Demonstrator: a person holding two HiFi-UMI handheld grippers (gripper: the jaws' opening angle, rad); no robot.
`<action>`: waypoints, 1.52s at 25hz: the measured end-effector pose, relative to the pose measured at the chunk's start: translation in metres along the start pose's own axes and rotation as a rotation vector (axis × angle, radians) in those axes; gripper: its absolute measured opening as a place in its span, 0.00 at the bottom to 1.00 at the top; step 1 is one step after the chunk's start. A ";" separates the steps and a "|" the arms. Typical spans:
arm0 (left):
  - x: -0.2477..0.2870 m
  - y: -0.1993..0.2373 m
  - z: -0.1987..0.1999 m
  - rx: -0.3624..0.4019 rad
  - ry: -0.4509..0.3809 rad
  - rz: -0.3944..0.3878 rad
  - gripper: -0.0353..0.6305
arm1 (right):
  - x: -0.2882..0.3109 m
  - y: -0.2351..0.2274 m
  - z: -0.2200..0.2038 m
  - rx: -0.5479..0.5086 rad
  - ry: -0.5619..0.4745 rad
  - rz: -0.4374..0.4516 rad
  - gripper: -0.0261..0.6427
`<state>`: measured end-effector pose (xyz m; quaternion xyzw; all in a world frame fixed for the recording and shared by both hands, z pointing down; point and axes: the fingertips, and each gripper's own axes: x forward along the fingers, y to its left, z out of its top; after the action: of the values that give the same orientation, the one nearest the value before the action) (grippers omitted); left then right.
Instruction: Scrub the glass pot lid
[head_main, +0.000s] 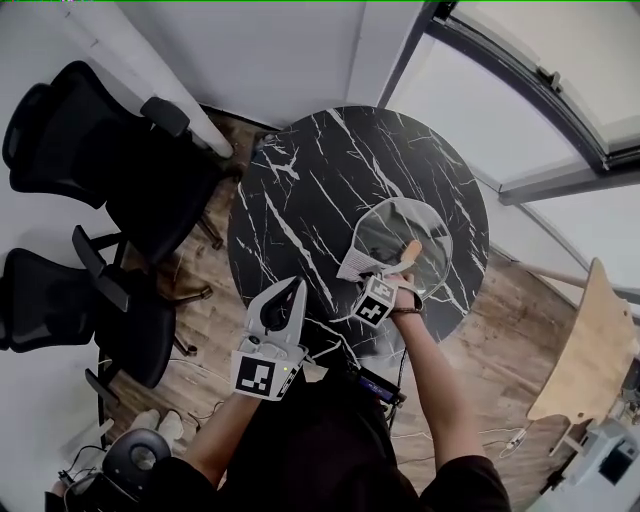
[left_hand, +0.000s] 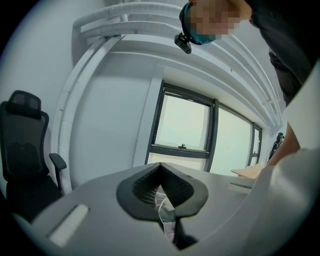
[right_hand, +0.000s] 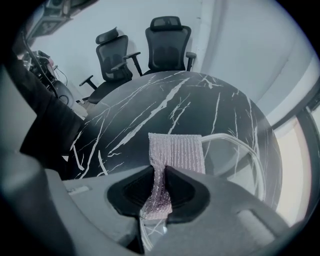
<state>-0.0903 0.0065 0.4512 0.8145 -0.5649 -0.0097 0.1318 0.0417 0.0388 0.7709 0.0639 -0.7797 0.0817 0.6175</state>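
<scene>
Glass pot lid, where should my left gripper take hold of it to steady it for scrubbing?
Probably its rim on the left side, pinched across the thin edge, coming in low from the left. The glass pot lid appears to lie flat on the table, and the right gripper with its cloth occupies the near edge.

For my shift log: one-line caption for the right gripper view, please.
Right gripper shut on a scrubbing cloth beside the glass pot lid on the black marble table.
</scene>
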 end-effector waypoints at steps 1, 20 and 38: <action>0.001 -0.002 0.000 0.001 0.003 -0.003 0.06 | 0.001 0.005 -0.003 -0.004 -0.001 0.005 0.15; 0.015 -0.034 -0.004 0.000 0.013 -0.067 0.06 | -0.003 0.041 -0.032 0.142 -0.036 0.077 0.15; 0.013 -0.044 -0.001 -0.001 0.014 -0.098 0.06 | -0.008 0.054 -0.033 0.343 -0.111 0.154 0.14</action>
<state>-0.0446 0.0087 0.4437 0.8412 -0.5233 -0.0110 0.1356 0.0648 0.0982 0.7675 0.1126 -0.7899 0.2565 0.5455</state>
